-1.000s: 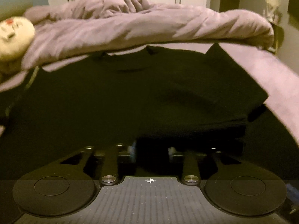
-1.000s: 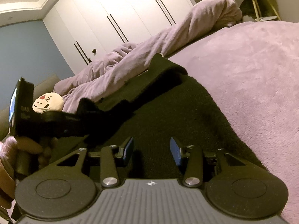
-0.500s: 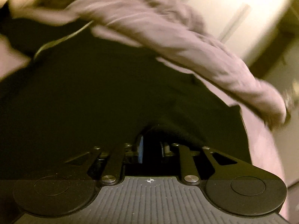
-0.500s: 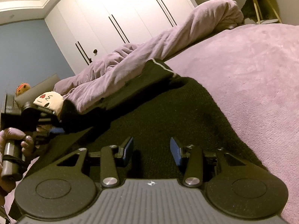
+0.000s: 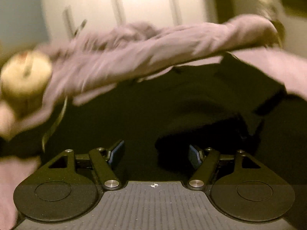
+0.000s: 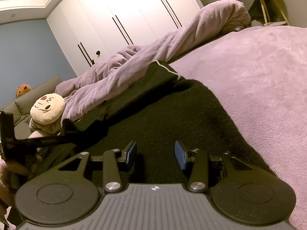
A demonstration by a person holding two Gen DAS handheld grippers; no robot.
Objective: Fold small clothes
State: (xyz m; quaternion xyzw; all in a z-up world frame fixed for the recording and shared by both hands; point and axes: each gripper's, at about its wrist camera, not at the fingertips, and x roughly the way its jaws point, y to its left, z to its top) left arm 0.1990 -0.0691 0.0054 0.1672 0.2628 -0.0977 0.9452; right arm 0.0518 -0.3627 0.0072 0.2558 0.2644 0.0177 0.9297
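Note:
A black knit garment (image 5: 172, 103) lies spread on the purple bed; it also shows in the right wrist view (image 6: 172, 115). My left gripper (image 5: 154, 154) is open and empty just above the garment; this view is blurred by motion. My right gripper (image 6: 155, 154) is open and empty, low over the garment's near part. A folded sleeve with a pale seam (image 6: 165, 71) lies at the garment's far end. The left gripper's body (image 6: 28, 140) shows at the left of the right wrist view, beside a raised bit of black cloth.
A rumpled purple duvet (image 6: 153, 55) runs along the far side of the bed. A cream plush toy with a face (image 6: 48, 107) lies at the left. Bare purple bedcover (image 6: 259, 72) stretches to the right. White wardrobe doors (image 6: 124, 19) stand behind.
My left gripper was shut on the garment's edge; it has opened, let the cloth drop and swung level again. The right gripper has stayed open in place.

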